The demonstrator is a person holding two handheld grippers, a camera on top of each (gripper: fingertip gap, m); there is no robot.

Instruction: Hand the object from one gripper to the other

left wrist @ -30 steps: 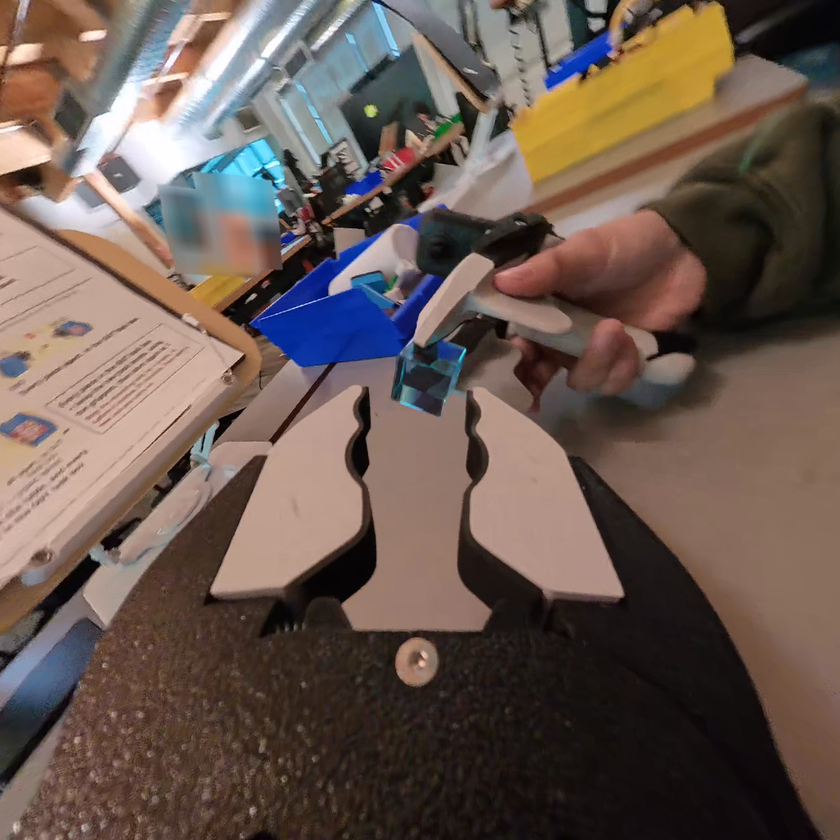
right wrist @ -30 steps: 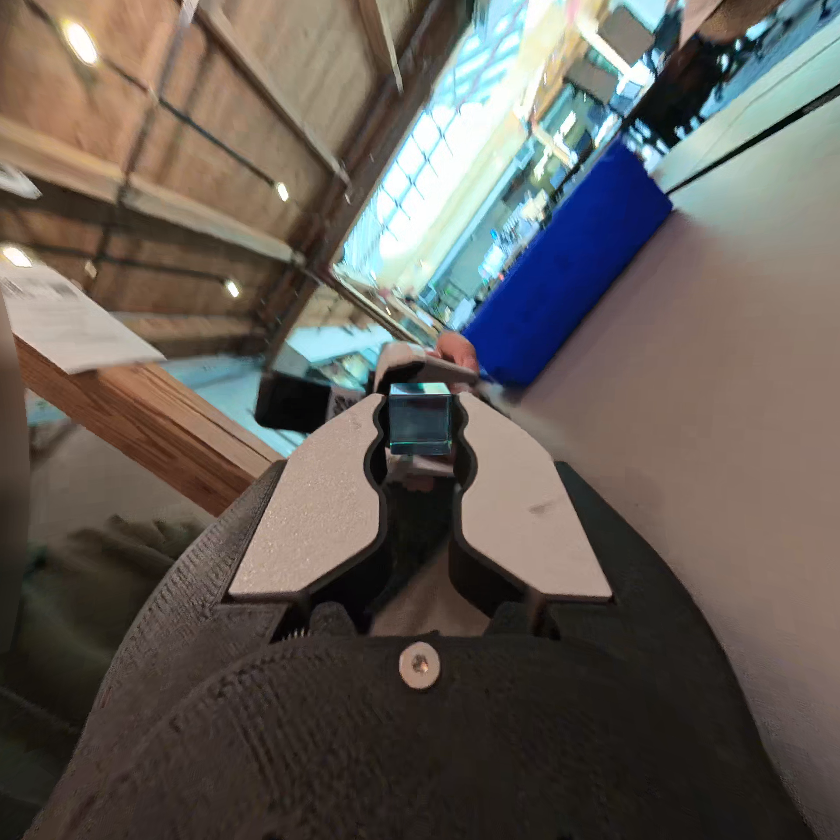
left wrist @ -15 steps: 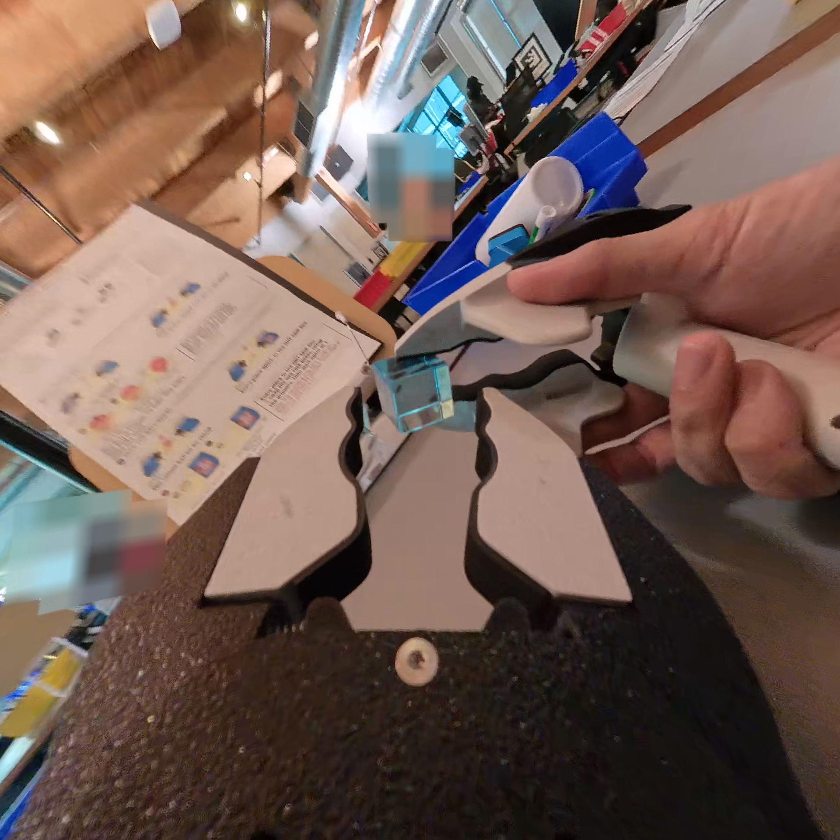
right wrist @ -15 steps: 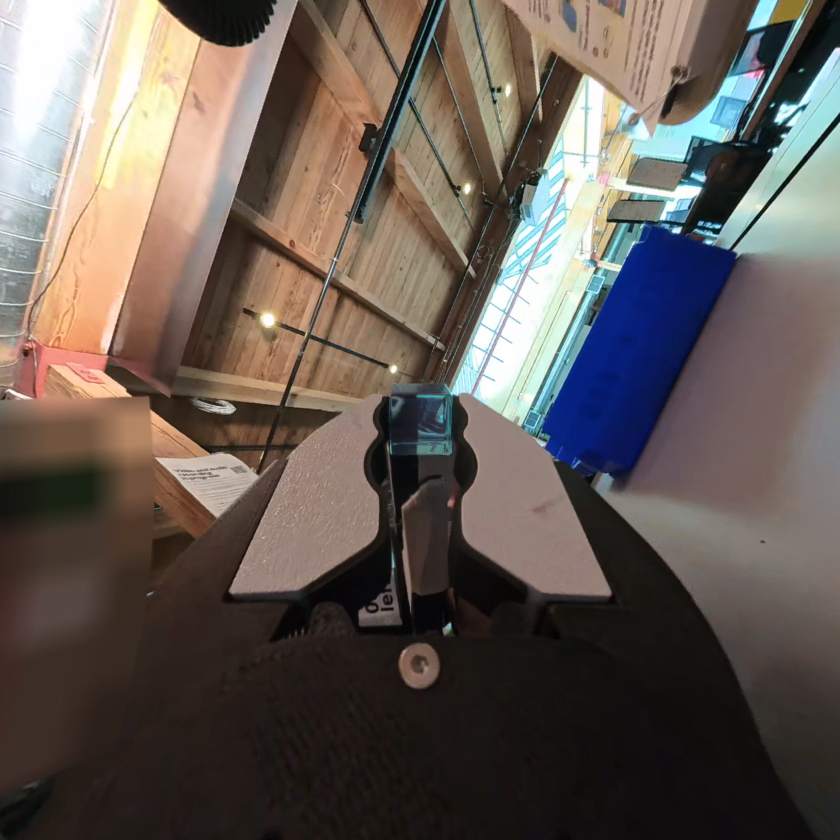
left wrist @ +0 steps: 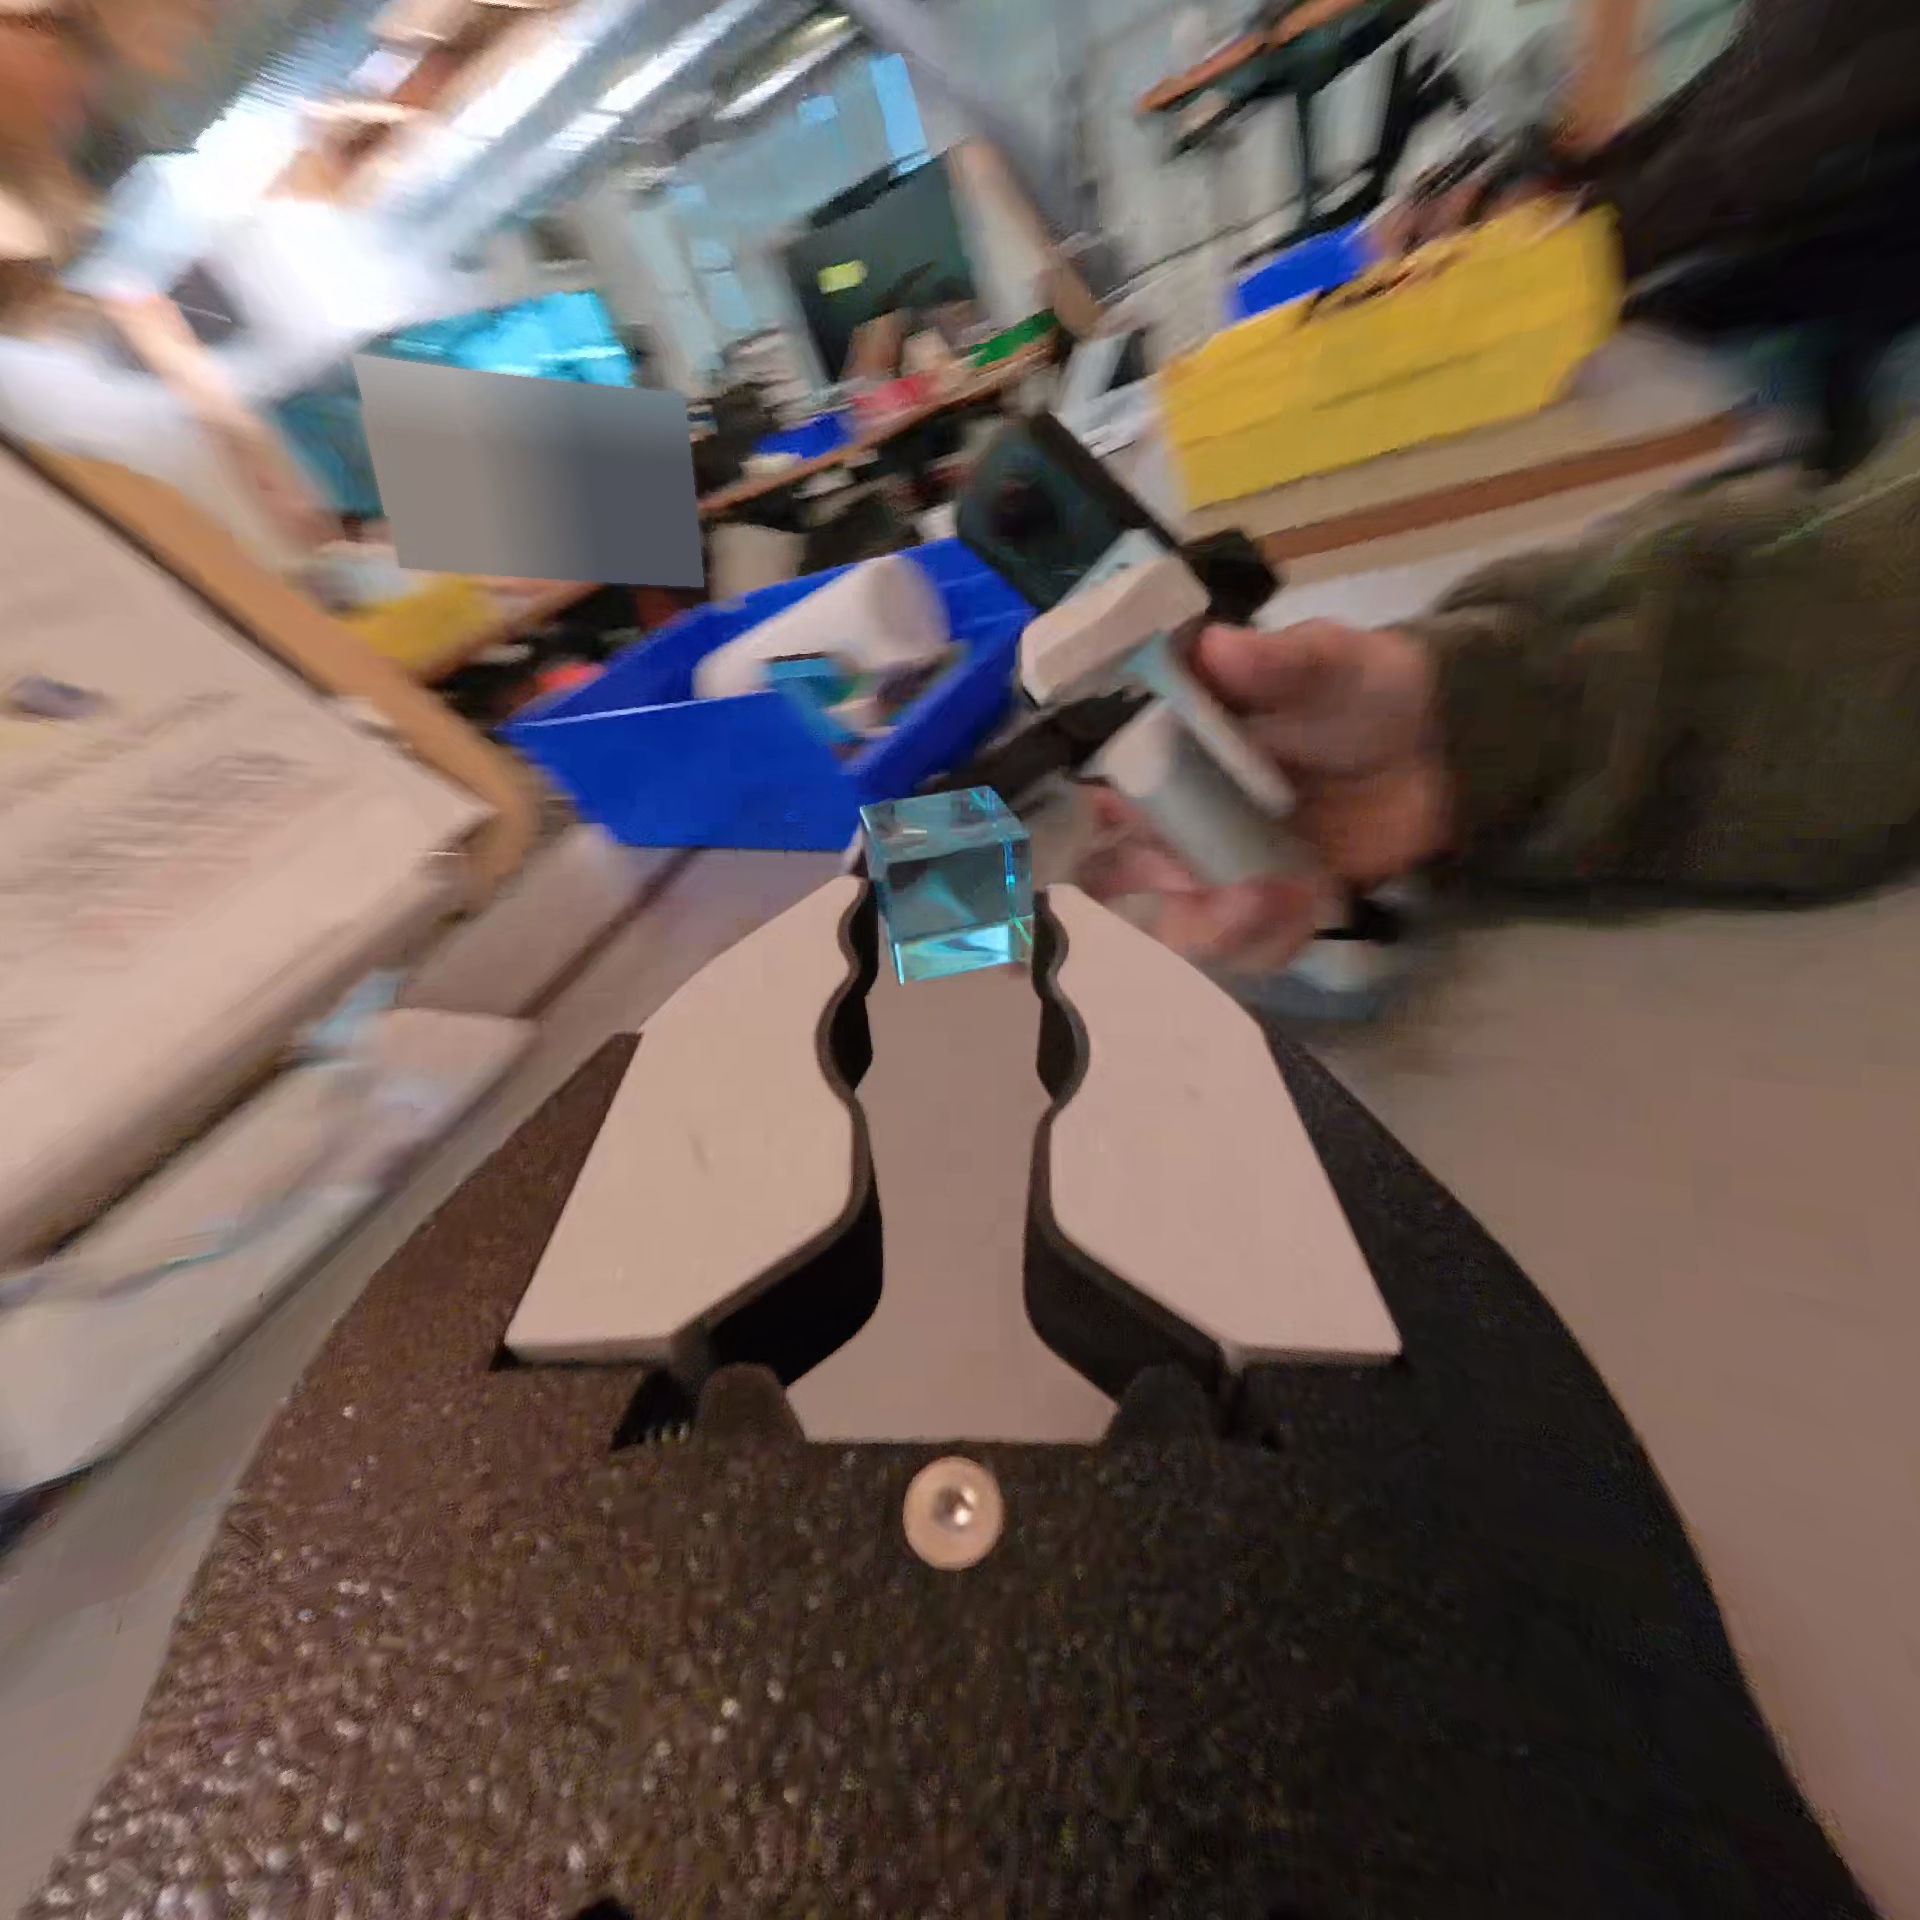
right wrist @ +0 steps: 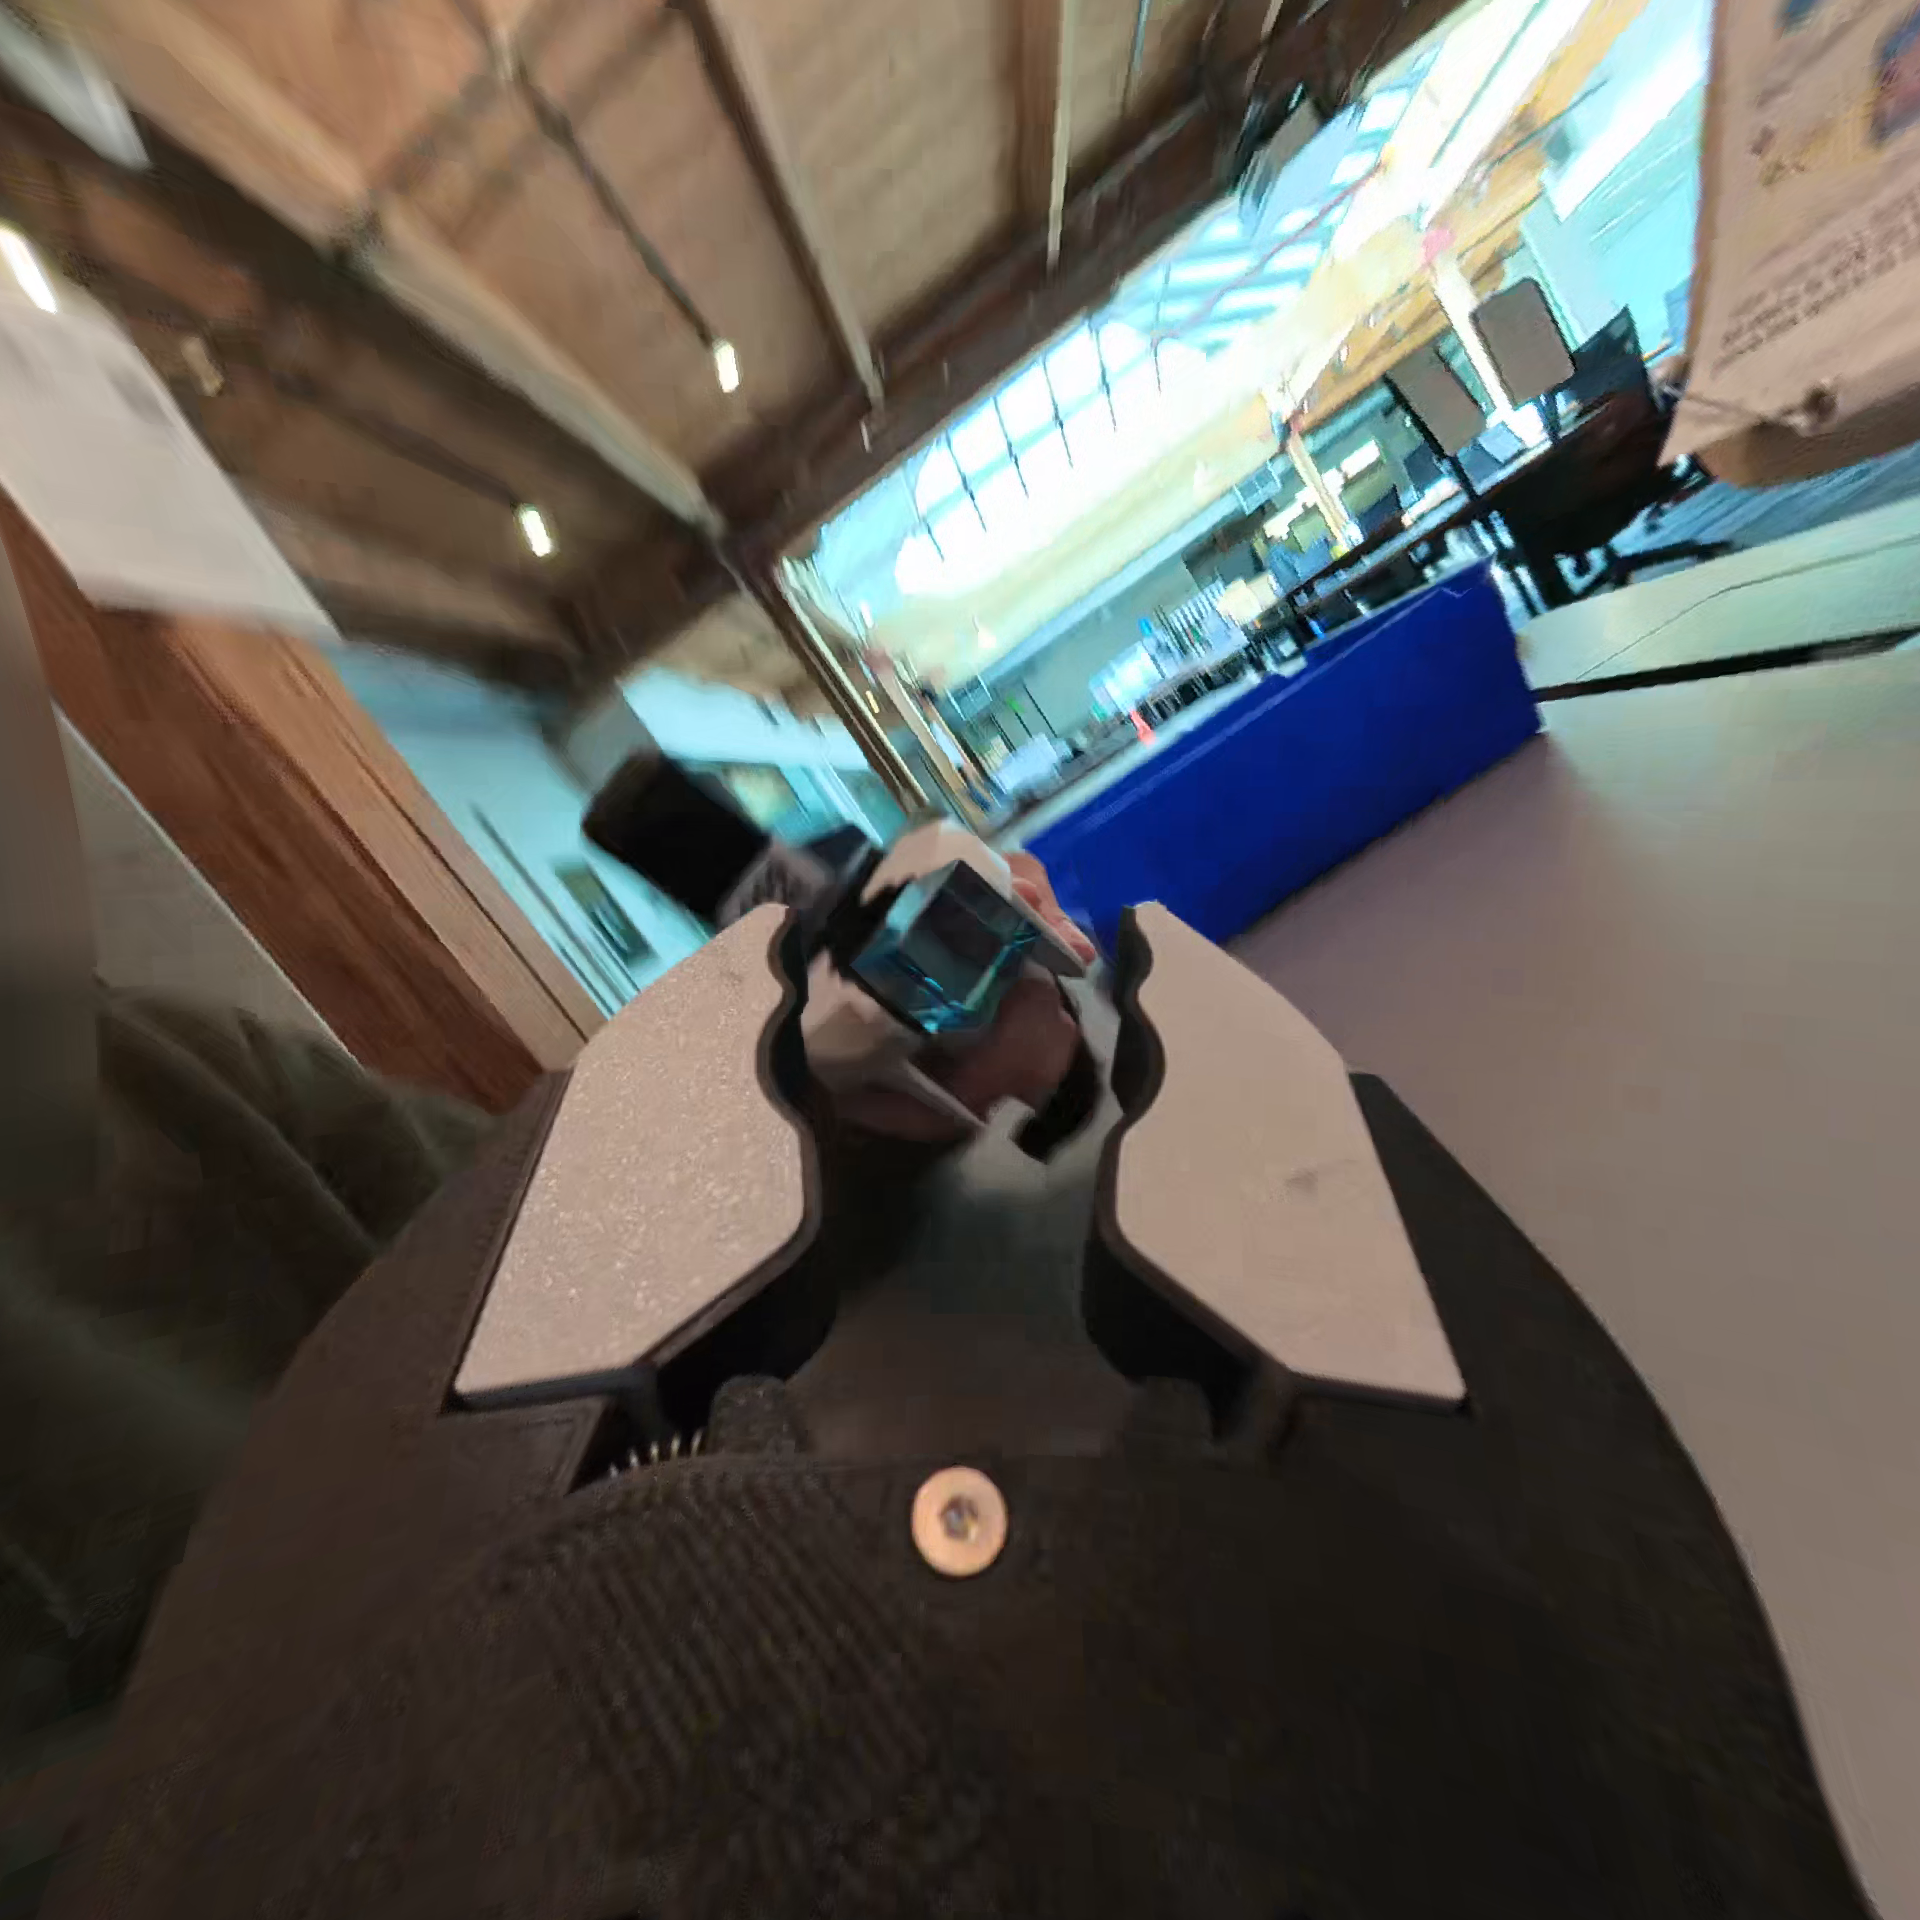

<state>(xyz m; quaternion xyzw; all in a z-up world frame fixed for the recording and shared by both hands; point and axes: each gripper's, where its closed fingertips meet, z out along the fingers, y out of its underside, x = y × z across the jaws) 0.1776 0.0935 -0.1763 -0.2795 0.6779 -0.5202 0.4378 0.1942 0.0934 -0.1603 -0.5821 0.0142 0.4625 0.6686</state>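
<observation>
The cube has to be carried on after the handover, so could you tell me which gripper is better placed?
Left. The cube sits clamped between the left gripper's fingertips, while the right gripper is open and apart from it.

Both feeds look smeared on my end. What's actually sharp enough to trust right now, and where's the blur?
Left wrist view: the left gripper and the clear blue cube between its jaws are crisp; the right gripper, hand and blue bin are motion-smeared. Right wrist view: the open right gripper is sharp, the ceiling streaked, windows blown out, and the cube soft.
</observation>
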